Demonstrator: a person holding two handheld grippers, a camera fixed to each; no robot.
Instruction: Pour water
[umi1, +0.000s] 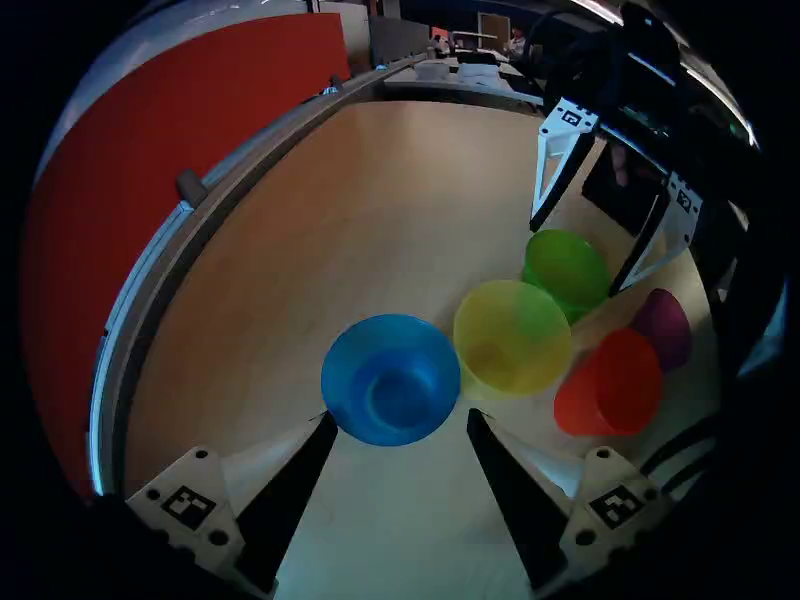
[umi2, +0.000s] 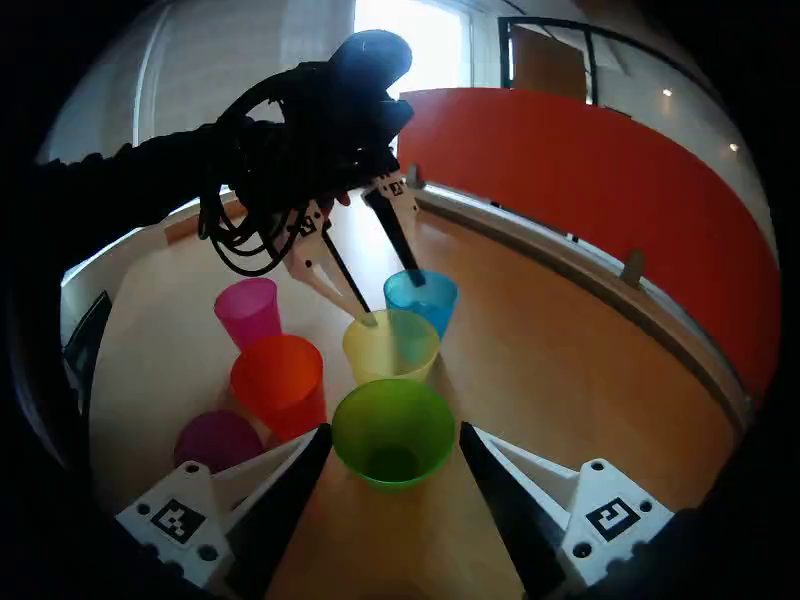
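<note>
left gripper (umi1: 400, 414) fingers apart at blue cup (umi1: 390, 380), right gripper (umi2: 392, 427) apart round green cup (umi2: 394, 445), purple cup (umi2: 213, 438) part-hidden

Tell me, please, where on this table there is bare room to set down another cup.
The bare tabletop between the blue cup and the rail along the red partition is free. It is crowded where the yellow cup, green cup, orange cup and purple cup cluster.

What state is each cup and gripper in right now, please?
left gripper: open, straddling blue cup
right gripper: open, straddling green cup
blue cup: upright
green cup: upright, empty
yellow cup: upright
orange cup: upright
purple cup: upright
pink cup: upright
</note>
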